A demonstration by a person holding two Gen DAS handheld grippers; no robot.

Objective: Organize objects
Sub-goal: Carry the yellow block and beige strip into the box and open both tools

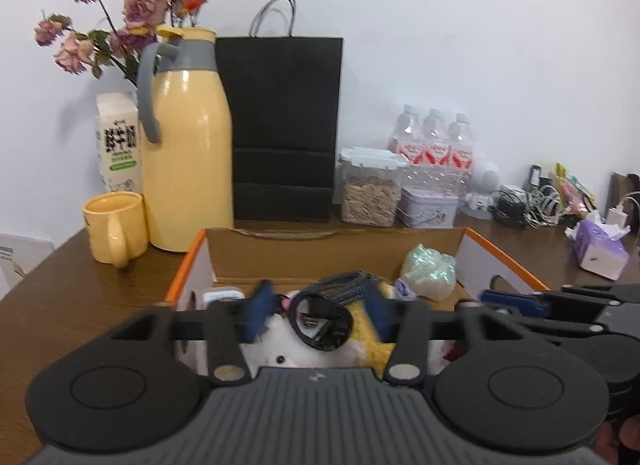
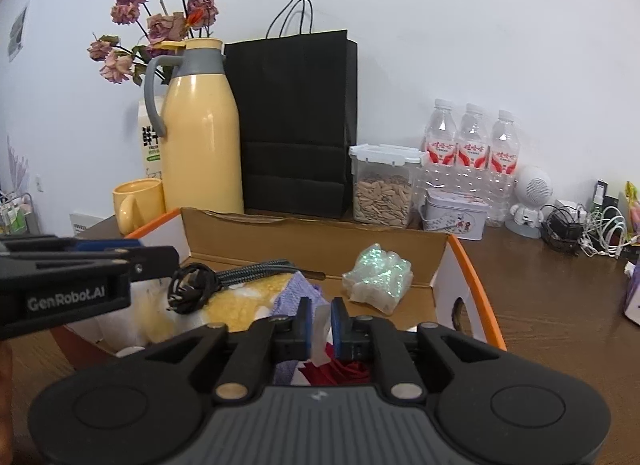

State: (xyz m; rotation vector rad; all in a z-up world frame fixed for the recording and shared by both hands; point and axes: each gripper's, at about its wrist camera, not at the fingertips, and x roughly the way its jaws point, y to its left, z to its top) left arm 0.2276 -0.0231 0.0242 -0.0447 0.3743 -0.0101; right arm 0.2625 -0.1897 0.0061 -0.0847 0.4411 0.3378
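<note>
Left tool, L wrist view: spread wide, nothing gripped, hovering over the cardboard box.
Box contents, L view: black cable coil on a white plush; iridescent packet at far right.
Right tool, R wrist view: narrow, pinching a white, paper-like piece low over box's near end; can't tell what it is.
Box, R view: also purple cloth and red item.
Bench: mug, flask, seed jar, tin outside box.
Progress: prob. midway; several things boxed, white piece not yet let go, bench items maybe left.
</note>
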